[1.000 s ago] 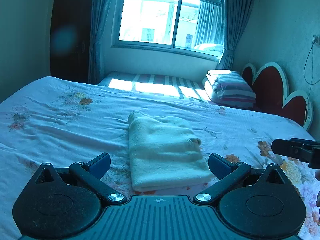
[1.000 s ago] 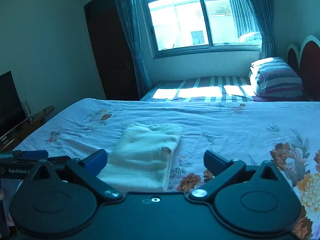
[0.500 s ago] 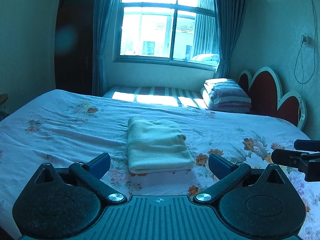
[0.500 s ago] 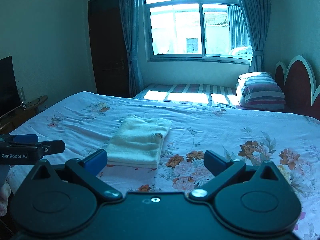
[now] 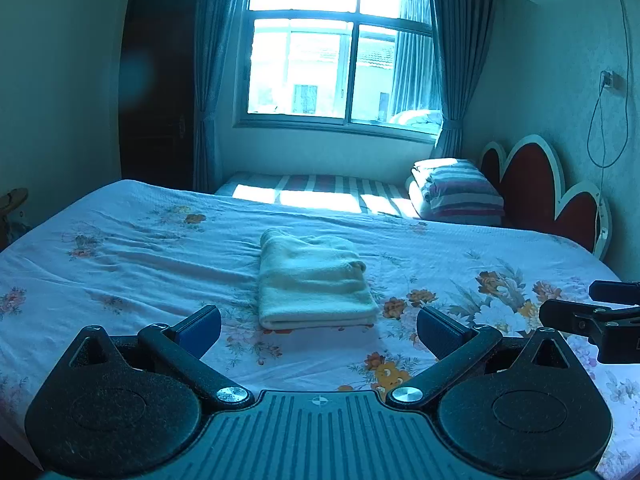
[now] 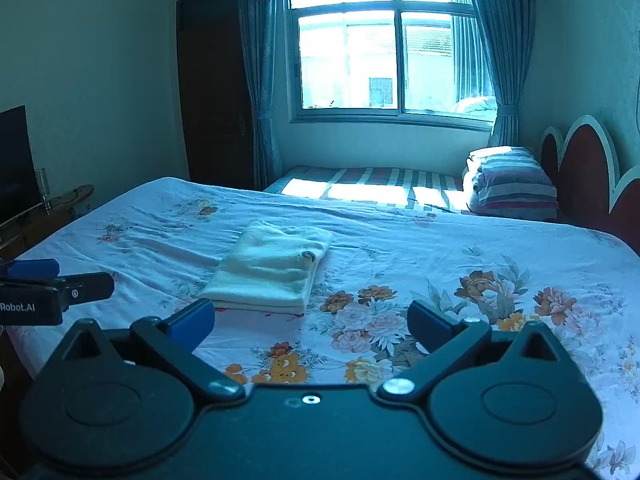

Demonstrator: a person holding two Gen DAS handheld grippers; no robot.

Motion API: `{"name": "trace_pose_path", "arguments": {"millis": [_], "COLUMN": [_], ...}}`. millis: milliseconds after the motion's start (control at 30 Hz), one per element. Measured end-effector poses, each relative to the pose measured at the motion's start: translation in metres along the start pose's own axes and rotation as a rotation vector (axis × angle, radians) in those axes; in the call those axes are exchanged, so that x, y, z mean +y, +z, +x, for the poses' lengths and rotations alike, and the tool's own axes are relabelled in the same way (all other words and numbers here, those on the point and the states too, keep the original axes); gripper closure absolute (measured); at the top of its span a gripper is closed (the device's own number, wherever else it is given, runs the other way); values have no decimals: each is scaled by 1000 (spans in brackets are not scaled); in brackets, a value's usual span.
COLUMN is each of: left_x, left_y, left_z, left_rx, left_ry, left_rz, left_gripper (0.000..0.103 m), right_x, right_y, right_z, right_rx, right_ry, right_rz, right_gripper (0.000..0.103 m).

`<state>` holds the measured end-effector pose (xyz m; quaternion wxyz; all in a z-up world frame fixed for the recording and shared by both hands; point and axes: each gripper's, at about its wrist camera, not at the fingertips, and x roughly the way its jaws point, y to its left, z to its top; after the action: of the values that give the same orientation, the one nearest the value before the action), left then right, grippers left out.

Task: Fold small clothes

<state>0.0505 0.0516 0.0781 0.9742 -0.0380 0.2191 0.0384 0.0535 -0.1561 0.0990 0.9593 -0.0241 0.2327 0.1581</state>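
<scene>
A pale folded garment (image 5: pixel 314 280) lies flat in a neat rectangle near the middle of the bed (image 5: pixel 120 264), on a light sheet printed with orange and pink flowers. The left gripper (image 5: pixel 319 322) hangs above the near edge of the bed with its blue-padded fingers (image 5: pixel 200 324) spread wide apart and empty, the garment showing in the gap beyond them, well clear of both tips. The right gripper (image 6: pixel 311 318) is held just beside it, its fingers (image 6: pixel 192 320) likewise apart and holding nothing; from its camera the garment (image 6: pixel 272 268) sits ahead and slightly left. Each tool catches the other at the edge of its view. Beyond the bed, a stack of striped bedding (image 5: pixel 456 192) rests on a second, sunlit striped bed (image 5: pixel 320 192) below a bright window (image 5: pixel 344 52) with blue curtains (image 5: pixel 212 72). A red scalloped headboard (image 5: pixel 536 188) stands against the right wall, and a dark door (image 5: pixel 156 80) on the left.
</scene>
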Motion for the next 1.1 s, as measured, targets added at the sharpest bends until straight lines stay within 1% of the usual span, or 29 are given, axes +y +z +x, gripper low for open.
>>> {"name": "trace_pose_path", "arguments": {"millis": [233,667,1100], "left_x": [1,1,-2], "left_y": [4,10,14], "left_z": [-7,-9,-5], "left_rx": [-20,-35,-41], "left_ry": [-4,-11,-28], "left_rz": [4,18,27], "left_gripper": [0,0,0], "right_x": [7,14,10], "right_y": [4,11,13], "right_z": [-5,-2,0], "right_rx": [-23,-34,-37], "right_ry": [5,5,-14], "right_rz": [2,12,26], "right_gripper": [0,0,0]}}
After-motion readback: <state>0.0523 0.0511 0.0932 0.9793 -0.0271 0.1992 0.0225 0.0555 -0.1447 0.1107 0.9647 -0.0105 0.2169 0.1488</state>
